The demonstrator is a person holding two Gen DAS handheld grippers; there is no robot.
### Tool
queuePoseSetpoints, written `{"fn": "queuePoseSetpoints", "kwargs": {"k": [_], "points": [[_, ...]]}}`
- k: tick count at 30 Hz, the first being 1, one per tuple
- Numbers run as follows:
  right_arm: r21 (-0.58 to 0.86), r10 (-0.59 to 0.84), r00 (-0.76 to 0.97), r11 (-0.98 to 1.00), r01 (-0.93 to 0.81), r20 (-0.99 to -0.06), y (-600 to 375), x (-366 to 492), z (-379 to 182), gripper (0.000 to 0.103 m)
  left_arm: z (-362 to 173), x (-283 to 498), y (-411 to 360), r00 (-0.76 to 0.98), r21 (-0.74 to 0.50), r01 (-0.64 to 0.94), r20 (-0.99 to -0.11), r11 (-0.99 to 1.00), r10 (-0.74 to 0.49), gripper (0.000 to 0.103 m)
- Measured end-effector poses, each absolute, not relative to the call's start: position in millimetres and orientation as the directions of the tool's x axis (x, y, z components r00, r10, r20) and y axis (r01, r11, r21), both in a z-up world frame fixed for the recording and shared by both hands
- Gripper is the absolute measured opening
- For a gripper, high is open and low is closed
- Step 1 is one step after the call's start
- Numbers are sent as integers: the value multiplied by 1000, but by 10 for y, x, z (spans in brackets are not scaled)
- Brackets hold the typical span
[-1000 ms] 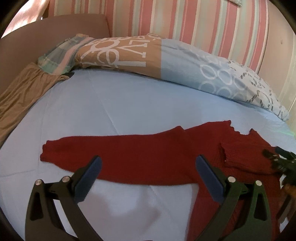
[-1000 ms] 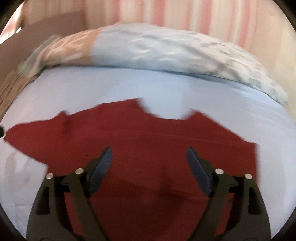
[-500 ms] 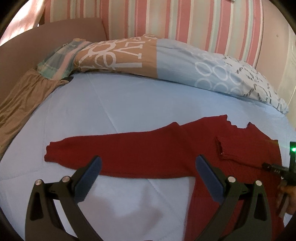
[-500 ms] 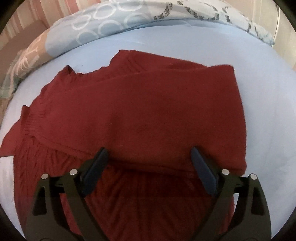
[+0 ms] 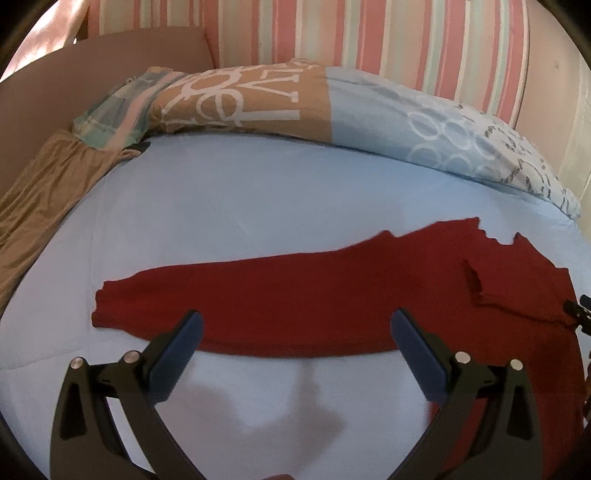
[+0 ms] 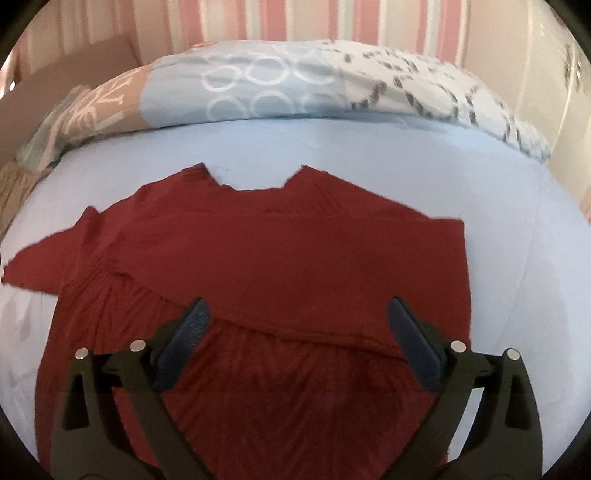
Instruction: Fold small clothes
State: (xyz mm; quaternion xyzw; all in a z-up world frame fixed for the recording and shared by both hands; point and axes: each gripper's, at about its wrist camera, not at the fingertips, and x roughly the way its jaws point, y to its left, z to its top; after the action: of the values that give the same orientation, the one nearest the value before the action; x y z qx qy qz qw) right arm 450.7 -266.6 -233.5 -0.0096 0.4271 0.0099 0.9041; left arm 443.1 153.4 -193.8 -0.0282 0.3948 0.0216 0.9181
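Note:
A dark red knit sweater (image 5: pixel 295 295) lies flat on the light blue bed sheet (image 5: pixel 240 206). Its left sleeve stretches out to the left. Its right sleeve is folded across the body (image 6: pixel 314 258). My left gripper (image 5: pixel 295 325) is open and empty, just above the near edge of the outstretched sleeve. My right gripper (image 6: pixel 297 314) is open and empty, over the lower edge of the folded sleeve. A bit of the right gripper shows at the right edge of the left wrist view (image 5: pixel 580 314).
A patterned duvet (image 5: pixel 332 107) lies bunched along the far side of the bed, also in the right wrist view (image 6: pixel 295 85). A brown cloth (image 5: pixel 44 192) hangs at the left edge. A striped wall (image 5: pixel 332 33) stands behind.
The right gripper has pulled back and tilted up from close over the folded sleeve, showing the whole upper sweater. The left gripper has moved a little nearer the outstretched sleeve. Both stay open.

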Motion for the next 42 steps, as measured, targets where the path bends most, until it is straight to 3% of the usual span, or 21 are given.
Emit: {"fn": "queuePoseSetpoints", "kwargs": {"k": [11, 25, 27, 29, 38, 39, 41, 42], "points": [[53, 115, 645, 992, -115, -756, -2307, 4325, -2115, 99, -2125, 4465, 2353, 682, 32, -91, -726, 995, 86, 102], [-67, 87, 659, 976, -205, -748, -2084, 4110, -2016, 99, -2423, 4562, 3417, 639, -31, -288, -751, 957, 168, 100], [-67, 87, 657, 976, -205, -749, -2083, 4102, -2025, 99, -2472, 4568, 3475, 628, -22, -286, -760, 958, 170, 97], [-80, 76, 656, 975, -205, -751, -2056, 4098, -2038, 99, -2542, 4604, 3504, 613, -9, -269, -773, 963, 165, 86], [-53, 93, 647, 978, -203, -757, -2022, 4089, -2049, 99, -2840, 4730, 3514, 565, -81, -261, -821, 962, 84, 82], [-58, 91, 647, 977, -206, -757, -2022, 4082, -2046, 99, -2839, 4726, 3497, 568, -74, -257, -818, 964, 89, 80], [-64, 87, 645, 976, -206, -759, -2023, 4071, -2042, 99, -2806, 4717, 3464, 587, -74, -231, -805, 970, 78, 46], [-66, 86, 644, 976, -207, -761, -2027, 4059, -2037, 99, -2780, 4714, 3443, 596, -75, -214, -800, 974, 69, 41]]}}
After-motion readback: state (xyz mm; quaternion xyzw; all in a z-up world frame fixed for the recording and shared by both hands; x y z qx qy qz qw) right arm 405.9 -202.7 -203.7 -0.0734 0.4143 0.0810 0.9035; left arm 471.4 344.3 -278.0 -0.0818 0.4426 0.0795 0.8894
